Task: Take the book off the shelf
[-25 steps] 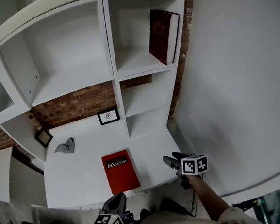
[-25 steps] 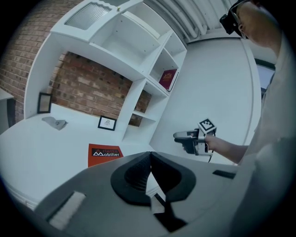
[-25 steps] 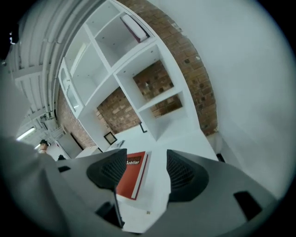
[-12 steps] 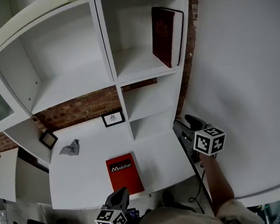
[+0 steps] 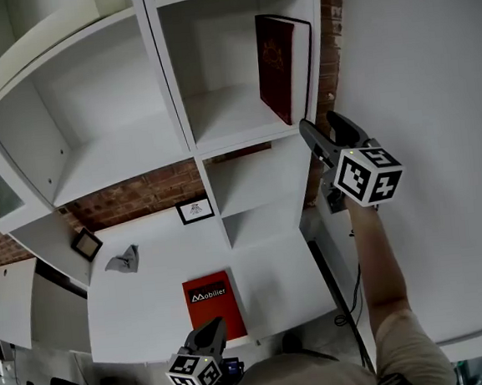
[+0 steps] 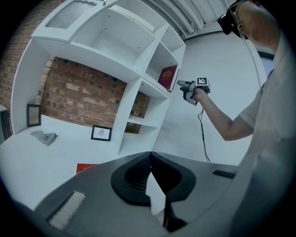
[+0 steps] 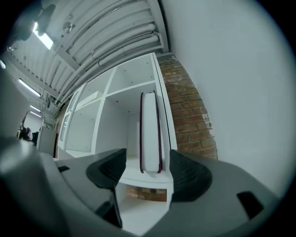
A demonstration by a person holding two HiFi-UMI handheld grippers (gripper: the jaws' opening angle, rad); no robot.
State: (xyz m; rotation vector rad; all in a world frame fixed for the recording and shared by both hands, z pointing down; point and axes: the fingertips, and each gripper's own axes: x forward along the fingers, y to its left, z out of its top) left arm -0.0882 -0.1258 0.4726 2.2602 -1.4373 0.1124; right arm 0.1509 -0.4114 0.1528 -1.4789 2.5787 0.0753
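Note:
A dark red book [image 5: 277, 65] stands upright in the upper right cubby of the white shelf [image 5: 177, 109]. In the head view my right gripper [image 5: 320, 127] is raised just below and to the right of that cubby, pointing at the book. The right gripper view shows the book's white page edge [image 7: 150, 134] straight ahead between the open jaws of my right gripper [image 7: 147, 172], apart from them. My left gripper [image 5: 215, 325] hangs low by the desk's front edge; in its own view the left gripper [image 6: 150, 153] is shut and holds nothing.
A red "Mobilier" book [image 5: 212, 303] lies flat on the white desk [image 5: 142, 305]. A grey crumpled cloth [image 5: 123, 261] and two framed pictures [image 5: 194, 210] [image 5: 87, 244] sit near the brick back wall. A white wall [image 5: 416, 88] bounds the right side.
My right gripper has risen from desk height, up and forward to the level of the book's cubby. The left gripper has stayed low at the desk's edge.

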